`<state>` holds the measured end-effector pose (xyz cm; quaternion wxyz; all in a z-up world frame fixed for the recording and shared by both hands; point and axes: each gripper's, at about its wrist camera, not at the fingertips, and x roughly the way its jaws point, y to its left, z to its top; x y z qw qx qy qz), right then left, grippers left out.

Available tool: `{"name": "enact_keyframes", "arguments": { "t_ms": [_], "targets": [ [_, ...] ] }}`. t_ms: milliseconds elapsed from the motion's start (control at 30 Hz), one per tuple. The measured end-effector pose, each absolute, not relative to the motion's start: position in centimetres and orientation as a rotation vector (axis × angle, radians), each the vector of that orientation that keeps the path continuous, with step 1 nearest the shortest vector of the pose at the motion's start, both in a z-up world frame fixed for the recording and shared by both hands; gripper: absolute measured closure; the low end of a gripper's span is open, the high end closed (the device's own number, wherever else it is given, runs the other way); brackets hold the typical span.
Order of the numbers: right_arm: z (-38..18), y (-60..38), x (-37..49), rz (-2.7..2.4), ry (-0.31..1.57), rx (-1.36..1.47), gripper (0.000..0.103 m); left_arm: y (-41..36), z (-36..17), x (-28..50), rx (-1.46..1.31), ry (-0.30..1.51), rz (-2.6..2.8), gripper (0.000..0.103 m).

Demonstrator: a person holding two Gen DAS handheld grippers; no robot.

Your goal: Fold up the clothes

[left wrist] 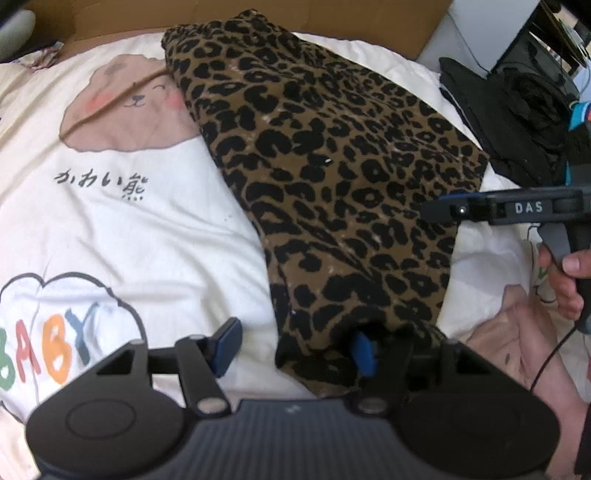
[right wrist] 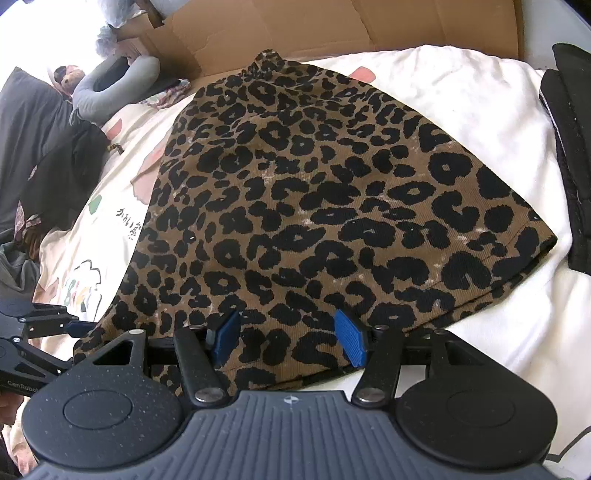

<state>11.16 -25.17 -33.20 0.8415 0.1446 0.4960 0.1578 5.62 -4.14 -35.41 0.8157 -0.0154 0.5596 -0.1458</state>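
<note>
Bedding, white, printed with a bear and the word "BABY", is seen at the left of the left wrist view; it forms the work surface. Left gripper is held over the near left corner of the garment, jaws parted about halfway: the left pad is over bare sheet, the right pad is tucked at or under the hem fold, and no pinch is made. Garment, leopard print, brown and black, is laid flat down the middle of the bed, narrow end far, wide hem near; it appears already doubled lengthwise. Fabric is judged a ribbed, cord-like weave of medium weight: soft, limp, not slippery, unbreakable, likely to sag between two holds and to keep a crease fairly well. Right gripper is held at the near hem, jaws likewise about half open, both pads resting on or just above the cloth with nothing clamped. Best holds are judged to be the two near hem corners, all layers taken together, so the hem can be carried toward the far end. Dark clothes are seen at the right edge, a cardboard sheet beyond.
</note>
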Motion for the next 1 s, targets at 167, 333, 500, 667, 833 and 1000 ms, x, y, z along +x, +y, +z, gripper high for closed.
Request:
{"name": "enact_keyframes", "arguments": {
  "t_ms": [167,333,500,667,833,1000],
  "targets": [
    [-33.2,-25.2,11.1,0.333,1.047,0.311,0.04,-5.0,-35.9,5.9,-0.047,1.162,-0.323,0.037],
    [-33.2,-25.3,11.1,0.336,1.045,0.314,0.04,-5.1,-36.1,6.1,-0.031,1.124,-0.331,0.037],
    [-33.2,-25.5,11.0,0.336,1.046,0.333,0.04,-4.3,-35.6,6.0,-0.045,1.11,-0.242,0.078],
    [-33.3,-25.9,11.0,0.335,1.045,0.357,0.04,-3.3,-34.5,5.7,-0.056,1.102,-0.173,0.091],
    [-33.3,-25.8,11.0,0.34,1.043,0.352,0.04,-2.0,-33.8,5.2,-0.085,1.107,-0.15,0.094],
    [-33.4,-25.9,11.1,0.346,1.044,0.349,0.04,-1.2,-33.3,4.6,-0.112,1.125,-0.144,0.094]
  ]
}}
